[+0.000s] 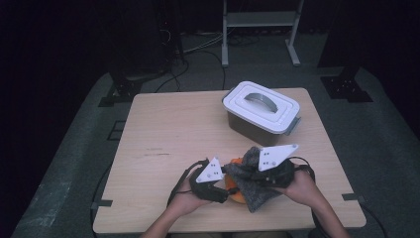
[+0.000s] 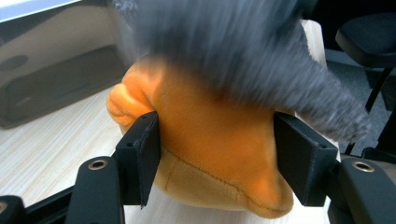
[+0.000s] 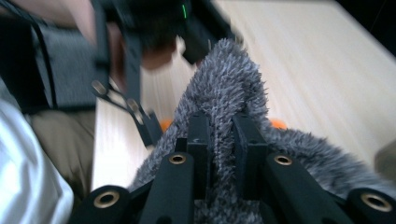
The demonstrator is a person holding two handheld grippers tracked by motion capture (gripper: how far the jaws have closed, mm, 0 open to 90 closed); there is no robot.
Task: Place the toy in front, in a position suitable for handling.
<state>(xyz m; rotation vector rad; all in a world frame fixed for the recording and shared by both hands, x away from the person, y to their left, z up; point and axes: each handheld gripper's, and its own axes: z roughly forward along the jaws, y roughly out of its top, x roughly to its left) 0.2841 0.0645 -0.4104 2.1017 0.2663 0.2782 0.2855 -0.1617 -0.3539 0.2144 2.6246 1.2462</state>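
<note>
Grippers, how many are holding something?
2. The left gripper clamps the orange plush toy near the table's front edge; the right gripper beside it pinches the grey fuzzy cloth draped over it.

Grey cloth hides most of the orange plush — blurred up close.

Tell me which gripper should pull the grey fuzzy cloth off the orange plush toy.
Right. The right gripper is already pinched on a fold of the grey fuzzy cloth, while the left gripper clamps the orange plush toy and likely steadies it on the table.
</note>
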